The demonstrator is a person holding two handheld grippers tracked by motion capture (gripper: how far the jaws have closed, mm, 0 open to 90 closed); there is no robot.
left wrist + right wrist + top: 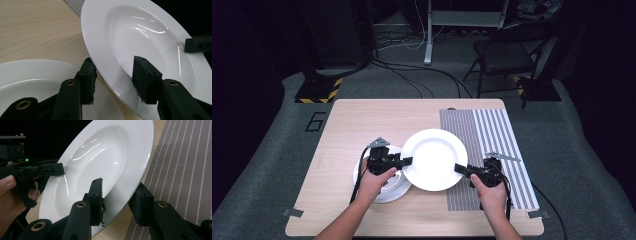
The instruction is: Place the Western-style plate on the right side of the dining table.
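A white deep plate [434, 159] hangs just over the table, held from both sides. My left gripper [408, 161] is shut on its left rim; in the left gripper view the jaws [115, 80] pinch the rim of the plate [140, 37], one under it and one on its inner face. My right gripper [458, 168] is shut on the opposite rim, with its jaws [120, 200] straddling the edge of the plate [100, 157]. A second white plate [387, 192] lies on the table below my left hand, partly covered by the held plate.
A striped grey placemat [492, 135] covers the right part of the wooden table [362, 120]; the held plate's right edge overlaps it. A folding chair [507, 55] and cables stand on the floor beyond the table.
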